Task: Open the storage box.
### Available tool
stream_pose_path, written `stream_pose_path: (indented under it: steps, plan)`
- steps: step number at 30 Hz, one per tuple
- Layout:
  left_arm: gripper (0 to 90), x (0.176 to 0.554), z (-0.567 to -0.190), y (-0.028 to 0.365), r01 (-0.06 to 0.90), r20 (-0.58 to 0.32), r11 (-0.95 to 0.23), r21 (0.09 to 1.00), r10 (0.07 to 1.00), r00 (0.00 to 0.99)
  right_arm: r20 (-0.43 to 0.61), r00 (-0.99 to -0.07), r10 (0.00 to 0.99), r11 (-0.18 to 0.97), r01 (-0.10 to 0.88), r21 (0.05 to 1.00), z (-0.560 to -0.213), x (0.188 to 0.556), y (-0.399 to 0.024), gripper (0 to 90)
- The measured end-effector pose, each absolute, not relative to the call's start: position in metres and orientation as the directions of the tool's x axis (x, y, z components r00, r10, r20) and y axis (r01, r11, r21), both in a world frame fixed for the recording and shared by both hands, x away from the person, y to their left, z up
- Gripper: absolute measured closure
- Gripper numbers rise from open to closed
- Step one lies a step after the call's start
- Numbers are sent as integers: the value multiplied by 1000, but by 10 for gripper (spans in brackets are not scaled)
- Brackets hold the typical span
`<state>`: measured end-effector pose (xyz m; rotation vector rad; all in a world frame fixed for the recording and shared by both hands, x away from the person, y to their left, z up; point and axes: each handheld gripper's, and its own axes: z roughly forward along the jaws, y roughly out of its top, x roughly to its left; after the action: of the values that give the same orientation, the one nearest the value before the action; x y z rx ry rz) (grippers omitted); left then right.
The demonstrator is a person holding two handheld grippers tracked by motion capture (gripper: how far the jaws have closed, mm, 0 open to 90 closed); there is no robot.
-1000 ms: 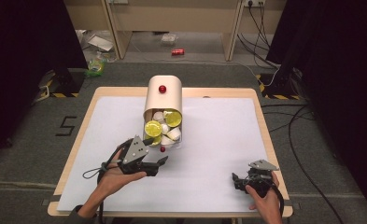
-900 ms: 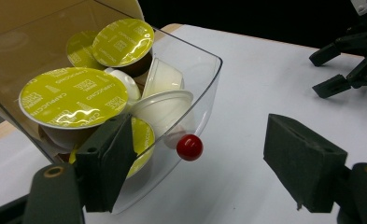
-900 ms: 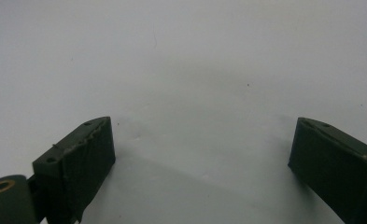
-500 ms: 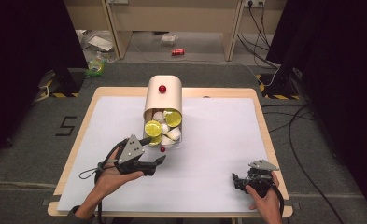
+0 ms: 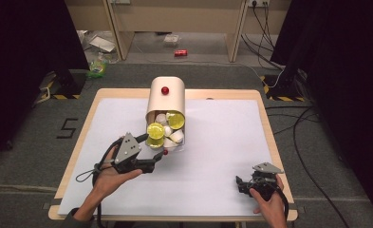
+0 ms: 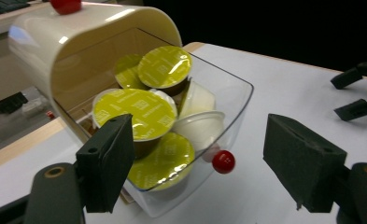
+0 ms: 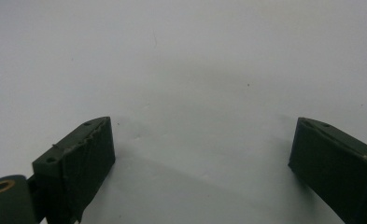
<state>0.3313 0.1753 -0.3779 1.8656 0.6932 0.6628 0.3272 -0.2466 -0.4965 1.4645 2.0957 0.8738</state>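
We are holding our left claw point(image 6: 197, 163) spread at the drawer's knob.

The cream, round-topped capsule box with its clear plastic drawer point(image 6: 228, 100) is standing just ahead of that claw, its small red knob point(image 6: 223, 161) lying between the parted jaws, touched by neither. Our right claw point(image 5: 251, 183) is resting well apart on the white bench point(image 5: 231, 142), jaws wide, gripping nothing.

The capsule dispenser point(image 5: 165, 102) lies on the tabletop point(image 5: 222, 142), just ahead of the left gripper point(image 5: 159, 155). Its drawer point(image 6: 228, 88) is pulled out toward that gripper, with capsules point(image 6: 139, 112) piled in it. The drawer knob point(image 6: 223, 161) sits between the gripper's jaws. The right gripper point(image 5: 241, 184) rests well apart to the right.
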Motion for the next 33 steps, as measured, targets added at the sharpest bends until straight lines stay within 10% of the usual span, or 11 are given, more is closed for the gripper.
stream_pose_path:
  steps: [33]
  plan:
    - [241, 356, -369, 162, 146, 223, -379, 914, 769, 599, 5, -346, 938, 241, 663, 709, -497, 327, -247, 67]
